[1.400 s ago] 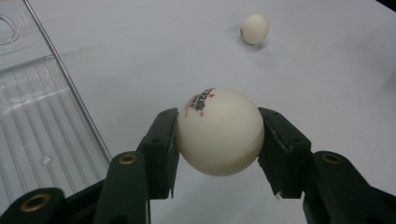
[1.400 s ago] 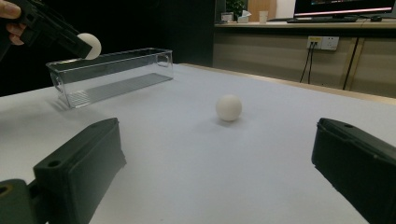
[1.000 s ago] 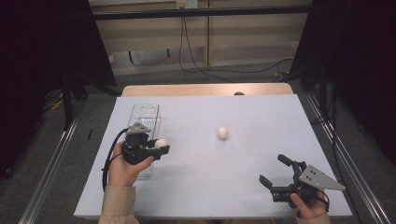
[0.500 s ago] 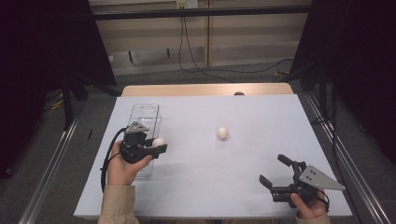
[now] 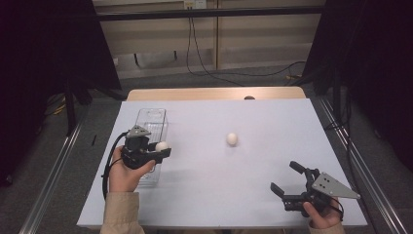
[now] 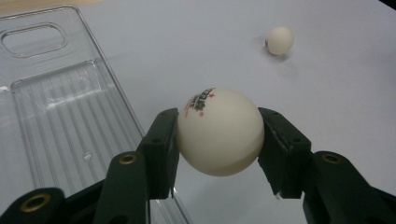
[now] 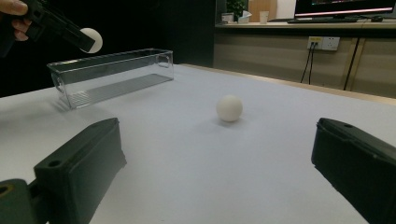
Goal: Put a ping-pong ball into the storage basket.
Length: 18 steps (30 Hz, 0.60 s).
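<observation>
Two white balls: we see one (image 6: 219, 131) pinched in the left gripper (image 5: 155, 150) beside the clear bin (image 5: 151, 127); the other ball (image 5: 232, 139) lies mid-table; right gripper (image 5: 287, 181) spread wide.

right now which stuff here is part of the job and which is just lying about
Likely in the job:
held ball, clamped in the left gripper
clear bin
loose ball on the table
right gripper, open

Lying about:
cables on the floor beyond the table
wall socket
</observation>
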Tool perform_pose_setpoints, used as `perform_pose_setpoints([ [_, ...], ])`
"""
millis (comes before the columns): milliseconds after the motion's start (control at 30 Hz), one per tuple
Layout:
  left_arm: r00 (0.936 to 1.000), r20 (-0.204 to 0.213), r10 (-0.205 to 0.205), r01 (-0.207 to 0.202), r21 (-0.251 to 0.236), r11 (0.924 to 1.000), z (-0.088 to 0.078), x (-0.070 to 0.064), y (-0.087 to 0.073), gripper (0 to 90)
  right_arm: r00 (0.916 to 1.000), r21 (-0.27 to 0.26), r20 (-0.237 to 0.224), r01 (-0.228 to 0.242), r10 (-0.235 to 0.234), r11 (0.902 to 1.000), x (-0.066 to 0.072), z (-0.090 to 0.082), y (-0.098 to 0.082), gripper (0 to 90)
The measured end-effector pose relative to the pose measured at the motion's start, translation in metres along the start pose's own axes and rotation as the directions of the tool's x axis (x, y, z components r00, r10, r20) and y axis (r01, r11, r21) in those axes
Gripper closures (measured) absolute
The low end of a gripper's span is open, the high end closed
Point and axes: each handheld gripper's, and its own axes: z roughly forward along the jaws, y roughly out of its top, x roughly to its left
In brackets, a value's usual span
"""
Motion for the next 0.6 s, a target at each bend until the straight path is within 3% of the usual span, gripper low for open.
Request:
perform_pose_setpoints([
  [600,0.9996,-0.024,-0.016,0.016,-0.019,0.9997,-0.0050,0.0074,-0.0004,51.0,1.0000,-0.001,0.000,0.001,-0.001,1.0000,0.0000,0.0000,0.0001,1.3],
])
